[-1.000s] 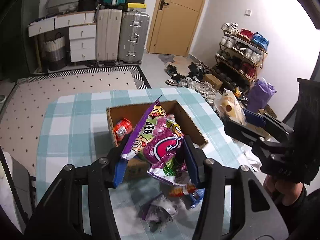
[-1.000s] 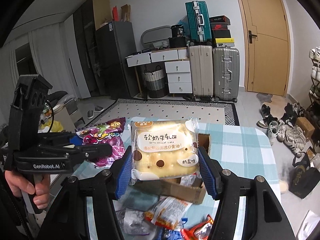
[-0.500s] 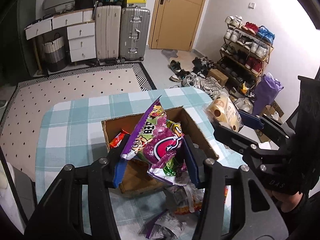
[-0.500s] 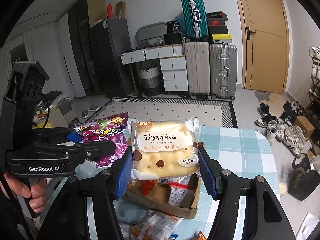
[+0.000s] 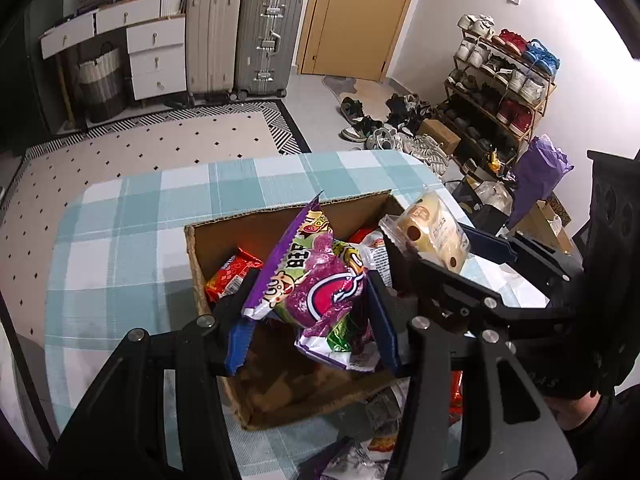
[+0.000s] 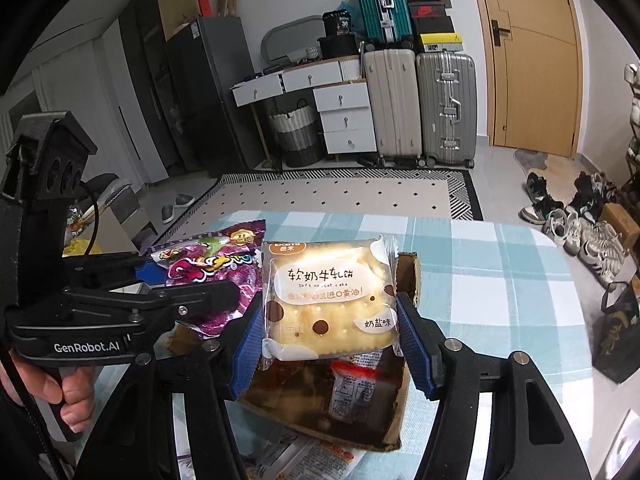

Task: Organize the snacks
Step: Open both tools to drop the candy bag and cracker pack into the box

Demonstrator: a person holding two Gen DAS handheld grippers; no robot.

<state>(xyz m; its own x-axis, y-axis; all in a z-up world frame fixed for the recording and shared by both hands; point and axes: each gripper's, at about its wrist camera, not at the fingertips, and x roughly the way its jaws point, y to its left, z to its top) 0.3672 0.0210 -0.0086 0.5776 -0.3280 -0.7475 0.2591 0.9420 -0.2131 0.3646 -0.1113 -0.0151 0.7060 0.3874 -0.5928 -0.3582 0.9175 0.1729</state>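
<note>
My left gripper (image 5: 312, 316) is shut on a purple snack bag (image 5: 316, 284) and holds it above the open cardboard box (image 5: 224, 232). The bag also shows in the right wrist view (image 6: 216, 272). My right gripper (image 6: 330, 336) is shut on a pale nougat cracker pack (image 6: 330, 300) over the box's right side (image 6: 406, 268); the pack shows in the left wrist view (image 5: 432, 232). The box holds a red packet (image 5: 230, 276) and other wrapped snacks (image 6: 354, 390).
The box sits on a table with a teal checked cloth (image 5: 120, 232). Loose snack packets (image 5: 400, 420) lie on the near side of the box. The table's right edge (image 6: 568, 320) drops to a floor with shoes and bags.
Both grippers have moved forward and down over the box with their packs still held. The box now lies right under both and more of its inside shows.
</note>
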